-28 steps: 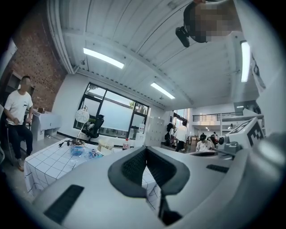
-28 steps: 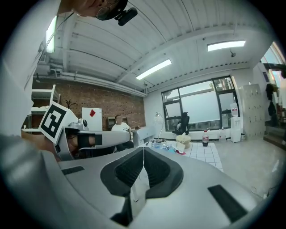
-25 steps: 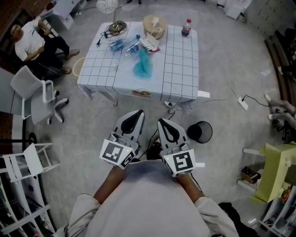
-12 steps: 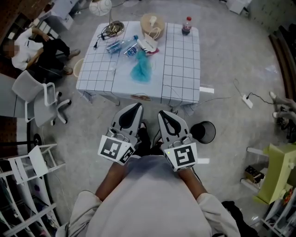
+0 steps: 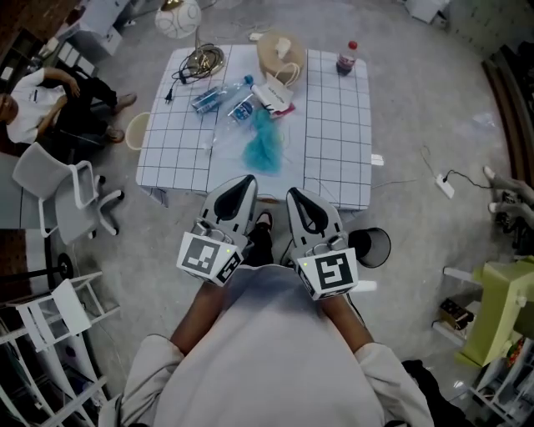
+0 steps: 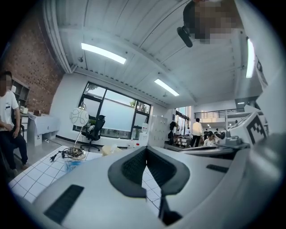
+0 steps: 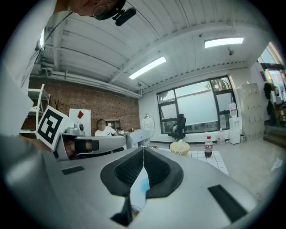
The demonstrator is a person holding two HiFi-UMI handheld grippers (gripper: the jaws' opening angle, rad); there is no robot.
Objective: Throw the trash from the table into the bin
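A grey concrete floor (image 5: 434, 100) fills my head view, with a white, grid-patterned surface (image 5: 334, 133) standing ahead of me. At far left, a seated person (image 5: 33, 104) and a white chair (image 5: 60, 185) are off to its side. At the surface's far left corner I see a globe lamp (image 5: 179, 17) and a coil of cable (image 5: 203, 60). Just right of those lies the trash: plastic bottles (image 5: 219, 93), a white wrapper (image 5: 275, 90) and, nearer the middle, a teal crumpled bag (image 5: 264, 148). A straw basket (image 5: 279, 48) sits at the far edge, and a cola bottle (image 5: 346, 60) stands upright near the far right corner.

Both tools hang side by side at the surface's near edge, touching nothing. The left gripper (image 5: 247, 179) has its fingers (image 6: 129, 167) pressed together with nothing between them. The right gripper (image 5: 294, 193) is the same: fingers (image 7: 161, 172) closed tip to tip, empty. The black bin (image 5: 370, 248) stands on the floor just right of it, by the surface's near right corner.
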